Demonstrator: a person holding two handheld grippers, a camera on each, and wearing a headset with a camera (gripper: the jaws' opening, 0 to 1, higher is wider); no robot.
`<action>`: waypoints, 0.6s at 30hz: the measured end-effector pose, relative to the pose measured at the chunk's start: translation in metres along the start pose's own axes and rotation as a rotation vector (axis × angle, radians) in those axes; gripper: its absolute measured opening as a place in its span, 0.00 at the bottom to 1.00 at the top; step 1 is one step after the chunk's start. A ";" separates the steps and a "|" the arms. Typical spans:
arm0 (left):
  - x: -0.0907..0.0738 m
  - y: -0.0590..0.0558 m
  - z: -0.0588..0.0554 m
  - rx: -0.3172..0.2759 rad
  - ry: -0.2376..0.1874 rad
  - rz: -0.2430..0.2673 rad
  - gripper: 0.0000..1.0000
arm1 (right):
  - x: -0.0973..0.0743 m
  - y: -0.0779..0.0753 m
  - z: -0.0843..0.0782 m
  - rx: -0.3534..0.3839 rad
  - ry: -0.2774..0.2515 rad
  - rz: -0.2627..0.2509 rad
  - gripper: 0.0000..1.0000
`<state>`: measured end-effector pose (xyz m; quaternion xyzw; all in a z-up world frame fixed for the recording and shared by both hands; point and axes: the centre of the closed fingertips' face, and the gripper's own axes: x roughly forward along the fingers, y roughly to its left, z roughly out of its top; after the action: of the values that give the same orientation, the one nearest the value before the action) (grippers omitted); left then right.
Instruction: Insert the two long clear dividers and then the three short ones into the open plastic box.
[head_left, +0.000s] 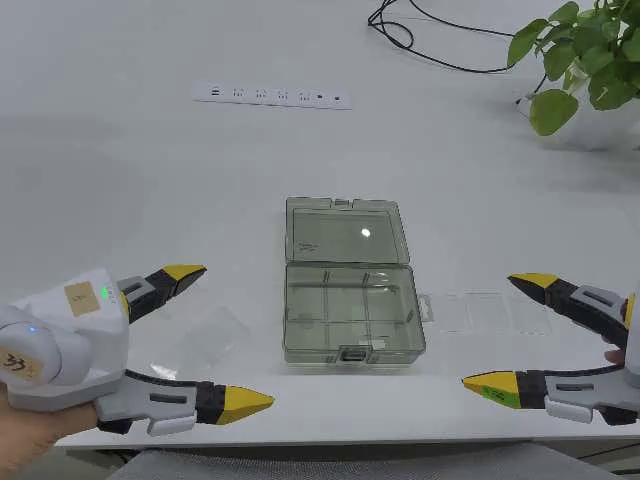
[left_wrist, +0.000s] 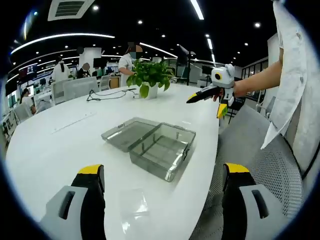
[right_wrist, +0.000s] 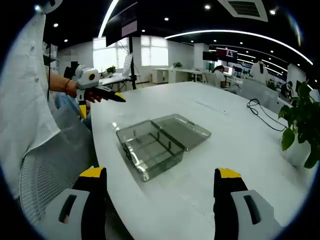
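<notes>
At the middle of the white table (head_left: 120, 180) sits one open plastic box (head_left: 310, 357) of smoky clear plastic, its lid (head_left: 345, 232) folded flat on the far side. Faint clear walls show inside the box as thin crossing lines, but their number cannot be told. Just right of the box, clear flat pieces (head_left: 480, 312) lie on the table side by side; they look like two or more, though the edges are too faint for a sure count. Left of the box, near its front corner, lies at least one more clear piece (head_left: 195, 345). Two grippers are held over the near edge, one on each side of the box. The left gripper (head_left: 238, 334) has its two yellow-tipped jaws spread wide and grips nothing. The right gripper (head_left: 487, 330) likewise has both jaws wide apart and bare. Well beyond the box lie one white power strip (head_left: 272, 95) and one black cable (head_left: 440, 40). One leafy plant (head_left: 590, 55) stands beyond it to the right.
</notes>
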<state>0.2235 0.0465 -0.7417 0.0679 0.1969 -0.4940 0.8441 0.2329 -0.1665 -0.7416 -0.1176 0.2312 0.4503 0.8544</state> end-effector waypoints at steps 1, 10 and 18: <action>0.000 0.000 0.000 0.002 0.001 0.000 1.00 | 0.000 0.000 0.000 0.000 0.000 -0.001 0.89; 0.002 -0.001 0.000 0.001 0.001 -0.006 1.00 | -0.001 0.000 -0.001 0.001 0.003 -0.003 0.89; 0.003 -0.001 0.001 0.001 -0.001 -0.007 1.00 | -0.001 0.002 0.001 0.000 0.002 -0.004 0.89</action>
<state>0.2240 0.0436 -0.7418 0.0674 0.1965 -0.4973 0.8424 0.2310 -0.1658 -0.7407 -0.1184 0.2320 0.4485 0.8550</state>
